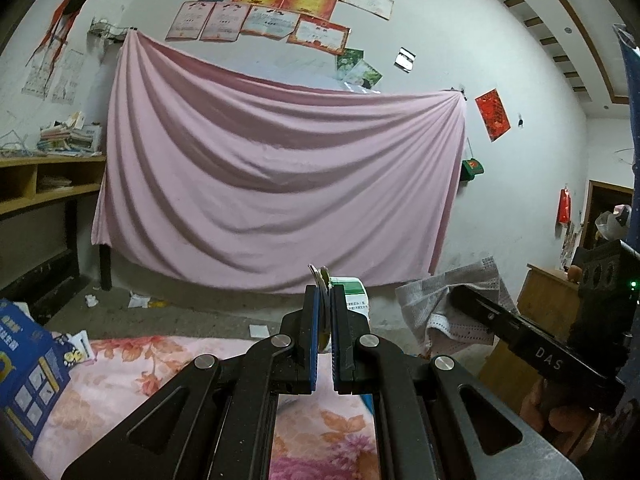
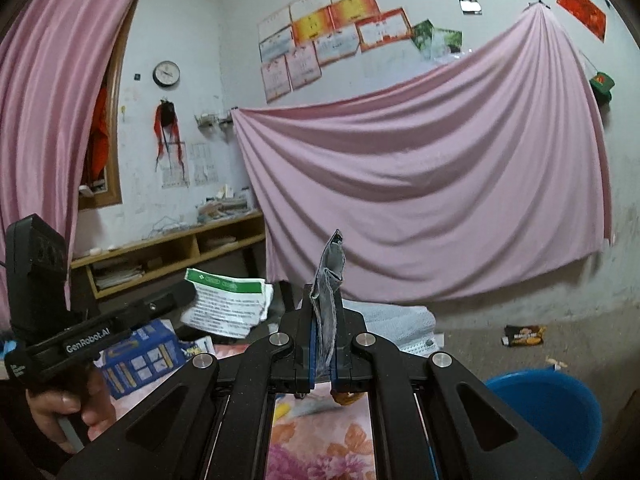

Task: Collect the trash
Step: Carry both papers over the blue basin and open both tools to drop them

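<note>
My left gripper (image 1: 325,300) is shut on a white leaflet with a green band (image 1: 354,294), held above the floral bedcover (image 1: 120,364). The leaflet also shows in the right wrist view (image 2: 228,300), with the left gripper (image 2: 176,294) at the left. My right gripper (image 2: 325,304) is shut on a grey face mask (image 2: 330,272), which sticks up between the fingers. In the left wrist view the right gripper (image 1: 460,294) holds the mask (image 1: 448,300) at the right, level with my left gripper. A blue bin (image 2: 548,404) stands at the lower right.
A blue box (image 1: 28,372) lies on the bed at the left, also seen in the right wrist view (image 2: 140,356). A dark snack wrapper (image 2: 524,335) and paper scraps (image 1: 138,301) lie on the concrete floor. A pink sheet (image 1: 280,168) hangs on the wall. A wooden desk (image 1: 48,184) stands left.
</note>
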The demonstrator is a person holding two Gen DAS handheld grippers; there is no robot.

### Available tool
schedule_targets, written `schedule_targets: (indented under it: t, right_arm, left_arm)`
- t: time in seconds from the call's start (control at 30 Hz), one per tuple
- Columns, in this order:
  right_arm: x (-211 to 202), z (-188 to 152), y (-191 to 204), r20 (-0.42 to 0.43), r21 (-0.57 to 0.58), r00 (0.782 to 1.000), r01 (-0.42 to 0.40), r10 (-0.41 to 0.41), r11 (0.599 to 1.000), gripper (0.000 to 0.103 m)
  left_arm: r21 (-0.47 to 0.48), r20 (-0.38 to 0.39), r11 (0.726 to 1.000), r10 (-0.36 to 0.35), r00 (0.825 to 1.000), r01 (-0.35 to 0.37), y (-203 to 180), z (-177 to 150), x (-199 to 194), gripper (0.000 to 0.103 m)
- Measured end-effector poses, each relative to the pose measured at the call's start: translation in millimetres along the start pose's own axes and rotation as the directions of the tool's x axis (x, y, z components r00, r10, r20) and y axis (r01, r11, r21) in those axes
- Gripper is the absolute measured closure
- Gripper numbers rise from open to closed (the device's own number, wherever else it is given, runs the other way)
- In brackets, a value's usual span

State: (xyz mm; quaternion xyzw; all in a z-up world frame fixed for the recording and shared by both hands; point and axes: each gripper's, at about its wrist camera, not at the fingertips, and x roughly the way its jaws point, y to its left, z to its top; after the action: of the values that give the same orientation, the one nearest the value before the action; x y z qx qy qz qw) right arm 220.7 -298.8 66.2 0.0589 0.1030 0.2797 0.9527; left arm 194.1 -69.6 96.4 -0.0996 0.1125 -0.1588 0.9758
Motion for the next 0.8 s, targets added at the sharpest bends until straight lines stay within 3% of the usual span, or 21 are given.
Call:
schedule_targets:
  t: [0.17, 0.27, 0.37, 0.5, 0.63, 0.73, 0.8]
  right_arm:
    - [6.9, -2.3, -5.2, -0.030, 0.038, 0.999, -0.022, 0.023, 0.999, 0.100]
    - [21.8, -13.6, -13.8, -0.109, 0.126, 0.992, -0.054, 0.068, 0.991, 0.100]
    - [40.9, -38.4, -18.7, -0.211, 0.189, 0.972, -0.063, 0.103, 0.980, 0.100]
    - [69.4, -78.8, -31.3, -0.368, 0.260, 0.921, -0.030, 0.128, 0.965, 0.100]
    - [92.6, -117.5, -48.7, -0.530, 0.194, 0.848, 0.091, 0.026, 0.977, 0.100]
    - [97.2, -131.2, -58.0, -0.553, 0.141, 0.832, 0.140, -0.039, 0.980, 0.101]
    - [97.8, -132.3, -59.3, -0.535, 0.083, 0.840, 0.160, -0.092, 0.984, 0.100]
  left_arm:
    - [-0.012, -0.004, 1.000, 0.004, 1.000, -0.004, 5.2, -4.0, 2.2, 0.100]
    - [-0.019, -0.005, 1.000, 0.012, 1.000, -0.012, 6.4, -5.2, 1.2, 0.100]
    - [-0.023, -0.020, 0.999, 0.023, 1.000, -0.023, 11.8, -11.4, -0.9, 0.100]
    - [-0.023, -0.043, 0.999, 0.045, 0.998, -0.046, 16.2, -21.1, -2.9, 0.100]
    - [-0.041, -0.062, 0.997, 0.056, 0.997, -0.058, 24.1, -28.0, -2.3, 0.100]
    - [-0.054, -0.073, 0.997, 0.059, 0.996, -0.063, 27.2, -30.9, 0.7, 0.100]
    - [-0.055, -0.077, 0.996, 0.061, 0.995, -0.065, 28.5, -32.4, 2.5, 0.100]
